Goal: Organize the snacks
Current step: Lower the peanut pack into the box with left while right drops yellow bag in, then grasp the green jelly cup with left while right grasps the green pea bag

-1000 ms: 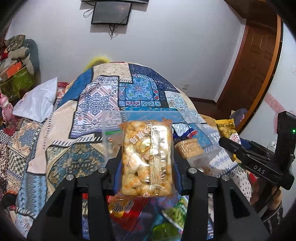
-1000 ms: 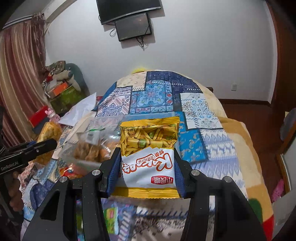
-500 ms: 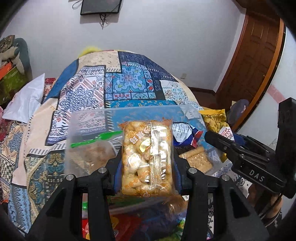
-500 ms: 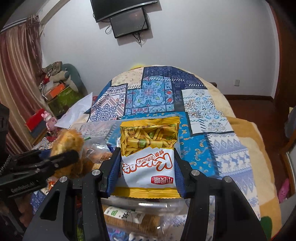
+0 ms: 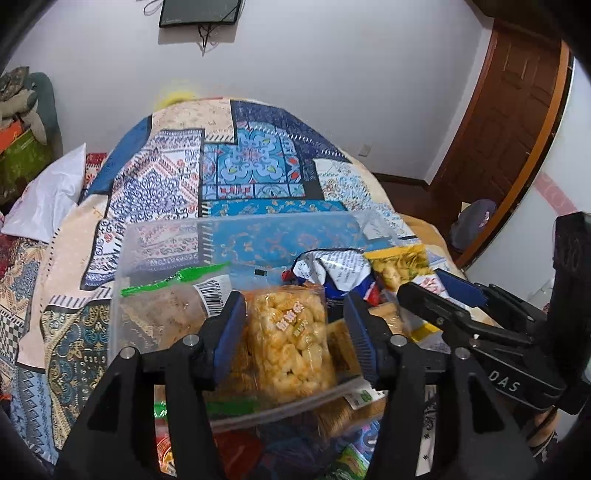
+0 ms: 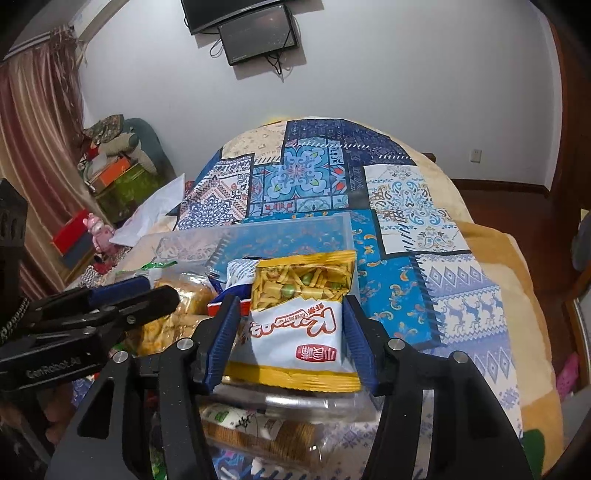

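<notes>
Looking out from both wrists, I see a bed (image 5: pixel 258 177) covered in a patchwork quilt of blue and cream, a white pillow (image 5: pixel 48 195) on its left side, a dark screen (image 6: pixel 258 31) on the white wall, a brown wooden door (image 5: pixel 506 125) on the right and a striped curtain (image 6: pixel 33 155) on the left. On the quilt just ahead sits a clear plastic bin (image 5: pixel 236 236), its far wall see-through. Inside it lie a clear bag with a green zip strip (image 5: pixel 170 306), a crumpled blue-and-white packet (image 5: pixel 332 273) and other wrappers I cannot make out. More snacks lie on the bed below the bin's near edge, among them a clear pack of crackers (image 6: pixel 258 435). My left hand-held gripper (image 5: pixel 295 325) stands spread over the bin, and the clear pack of yellow puffs (image 5: pixel 291 339) sits between its blue pads with a gap on each side, resting on the bags beneath. My right hand-held gripper (image 6: pixel 288 332) is clamped on a yellow-and-white snack bag (image 6: pixel 299 317), held over the bin's right end, beside the blue-and-white packet. Each hand-held gripper crosses the edge of the other's view.
</notes>
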`<state>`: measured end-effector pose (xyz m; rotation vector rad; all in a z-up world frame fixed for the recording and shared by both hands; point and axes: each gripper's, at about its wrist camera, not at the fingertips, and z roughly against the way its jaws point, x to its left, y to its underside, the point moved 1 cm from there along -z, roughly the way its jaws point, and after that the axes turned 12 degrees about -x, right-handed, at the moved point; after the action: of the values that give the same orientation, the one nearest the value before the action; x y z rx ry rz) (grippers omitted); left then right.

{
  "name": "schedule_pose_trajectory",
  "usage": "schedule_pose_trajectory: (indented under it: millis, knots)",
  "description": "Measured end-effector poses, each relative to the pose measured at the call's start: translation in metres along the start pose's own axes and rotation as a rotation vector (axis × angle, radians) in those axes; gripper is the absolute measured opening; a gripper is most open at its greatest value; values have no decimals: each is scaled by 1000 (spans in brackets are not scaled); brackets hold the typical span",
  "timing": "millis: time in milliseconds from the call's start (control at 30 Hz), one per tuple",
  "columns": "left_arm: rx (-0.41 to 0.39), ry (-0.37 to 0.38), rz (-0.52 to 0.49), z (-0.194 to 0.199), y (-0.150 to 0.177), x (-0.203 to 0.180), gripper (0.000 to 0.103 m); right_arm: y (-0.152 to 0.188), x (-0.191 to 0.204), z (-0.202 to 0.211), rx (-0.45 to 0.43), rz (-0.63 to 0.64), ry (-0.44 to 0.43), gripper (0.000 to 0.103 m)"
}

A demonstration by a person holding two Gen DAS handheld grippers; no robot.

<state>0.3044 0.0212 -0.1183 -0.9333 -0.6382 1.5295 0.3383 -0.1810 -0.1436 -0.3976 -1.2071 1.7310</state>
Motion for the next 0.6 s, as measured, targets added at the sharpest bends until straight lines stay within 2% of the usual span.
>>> schedule_pose_trajectory:
  millis: [67,267,333,400,600]
  knots:
    - [-11,4,-6,11,-2,-2,56,0,0,3,-6,5,4,58]
    - [-44,-20,-27,49,3,-1,70,0,5,25,-24,14,4,59]
    - [-36,-34,-36,60,11,1,78,3,7,34,-27,12,1,61]
    - [-18,-48,-46,68,21,3,84,7,9,43,-26,11,0,66]
    - [83,-76,-34,79,65,11,84,28,15,65,5,22,-11,69]
